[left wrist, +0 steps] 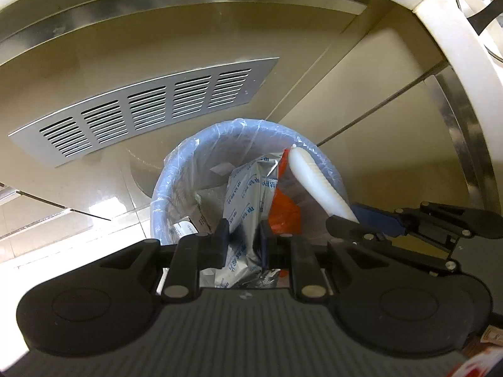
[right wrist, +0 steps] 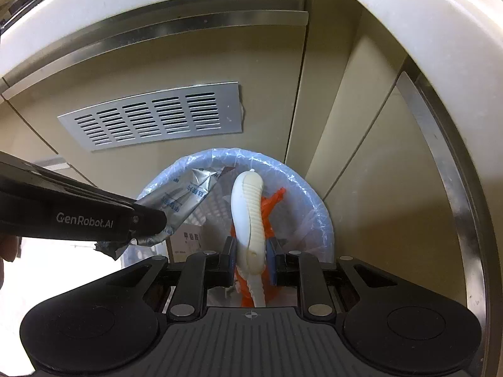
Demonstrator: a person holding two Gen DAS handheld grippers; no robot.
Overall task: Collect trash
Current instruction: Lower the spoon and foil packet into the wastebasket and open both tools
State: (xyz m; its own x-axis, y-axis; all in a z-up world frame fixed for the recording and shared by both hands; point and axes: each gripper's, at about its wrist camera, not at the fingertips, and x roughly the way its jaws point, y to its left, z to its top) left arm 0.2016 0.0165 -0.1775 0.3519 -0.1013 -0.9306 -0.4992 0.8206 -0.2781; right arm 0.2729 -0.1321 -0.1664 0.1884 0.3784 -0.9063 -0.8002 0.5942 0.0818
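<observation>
A round bin [left wrist: 251, 125] lined with a clear bag stands on the floor against a cabinet. My left gripper [left wrist: 242, 235] is shut on a crumpled silver foil packet [left wrist: 248, 182] with blue print, held over the bin's mouth. My right gripper [right wrist: 251, 257] is shut on a white ribbed curved piece [right wrist: 248, 207] with orange plastic [right wrist: 270, 204] hanging behind it, also above the bin [right wrist: 323, 220]. In the right wrist view the left gripper [right wrist: 147, 223] comes in from the left with the foil packet [right wrist: 188, 194]. The left wrist view shows the right gripper [left wrist: 352, 220] at the right with the white piece [left wrist: 311, 182].
A small printed box [right wrist: 188, 238] lies inside the bin. A metal vent grille [left wrist: 141, 106] is set in the beige cabinet front behind the bin. A white countertop edge [right wrist: 424, 31] arches overhead. Pale floor tiles [left wrist: 63, 226] show at the left.
</observation>
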